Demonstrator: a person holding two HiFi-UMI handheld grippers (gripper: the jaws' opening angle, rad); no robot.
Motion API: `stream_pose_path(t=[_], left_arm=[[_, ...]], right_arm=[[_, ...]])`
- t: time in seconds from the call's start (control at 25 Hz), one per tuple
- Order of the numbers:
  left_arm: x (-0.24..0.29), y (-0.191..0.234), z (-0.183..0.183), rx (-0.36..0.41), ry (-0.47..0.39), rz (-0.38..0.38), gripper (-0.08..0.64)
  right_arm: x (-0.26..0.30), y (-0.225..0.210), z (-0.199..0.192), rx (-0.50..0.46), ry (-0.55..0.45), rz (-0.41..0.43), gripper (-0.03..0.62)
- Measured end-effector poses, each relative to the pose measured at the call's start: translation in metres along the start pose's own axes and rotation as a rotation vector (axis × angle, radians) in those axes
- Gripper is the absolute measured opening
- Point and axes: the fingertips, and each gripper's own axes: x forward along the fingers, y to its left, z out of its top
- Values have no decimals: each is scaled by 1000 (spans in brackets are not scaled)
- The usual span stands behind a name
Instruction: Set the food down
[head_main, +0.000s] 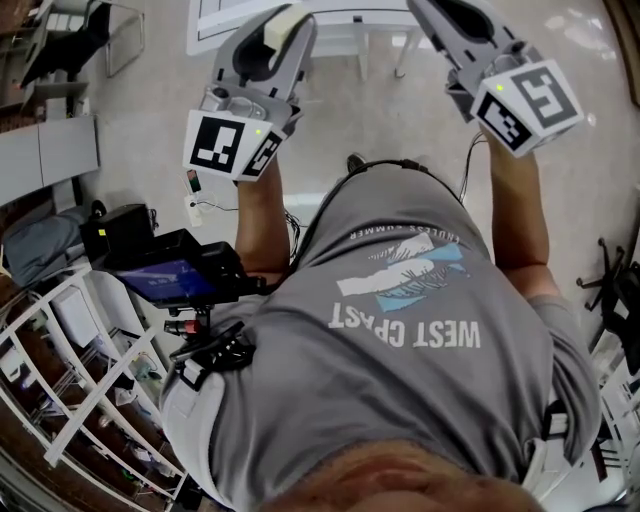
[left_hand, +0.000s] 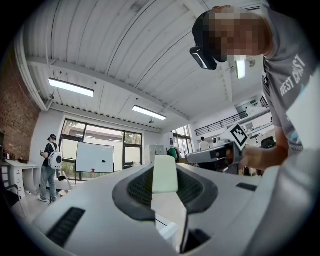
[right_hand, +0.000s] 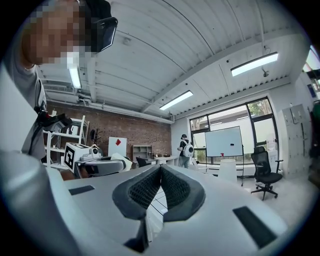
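My left gripper (left_hand: 165, 192) is shut on a pale green, flat block of food (left_hand: 165, 173), which stands upright between the dark ribbed pads (left_hand: 140, 187). In the head view the same block (head_main: 284, 24) shows cream-coloured at the tip of the left gripper (head_main: 268, 48), held up in front of the person's chest. My right gripper (right_hand: 160, 172) has its pads pressed together with nothing between them. It shows at the head view's upper right (head_main: 462, 30). Both grippers are raised in the air, side by side.
A white table (head_main: 300, 14) stands ahead beyond the grippers. A dark camera rig (head_main: 165, 268) and a white shelf rack (head_main: 70, 400) are at the person's left. Farther off are a whiteboard (right_hand: 225, 141), an office chair (right_hand: 263, 170) and a person with a backpack (right_hand: 187, 149).
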Motion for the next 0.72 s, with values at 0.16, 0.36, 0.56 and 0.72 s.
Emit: stream_pose_path(t=[0.16, 0.36, 0.56, 0.72], left_arm=[[1, 36, -40, 0, 14, -4, 101], [19, 54, -57, 4, 14, 23, 101], [30, 55, -45, 8, 16, 42, 101], [39, 57, -40, 10, 16, 52, 101]], right_arm=[[40, -8, -36, 12, 1, 2, 9], [59, -32, -52, 17, 7, 25, 9], [62, -47, -39, 13, 9, 45, 9], [65, -54, -34, 10, 10, 61, 9]])
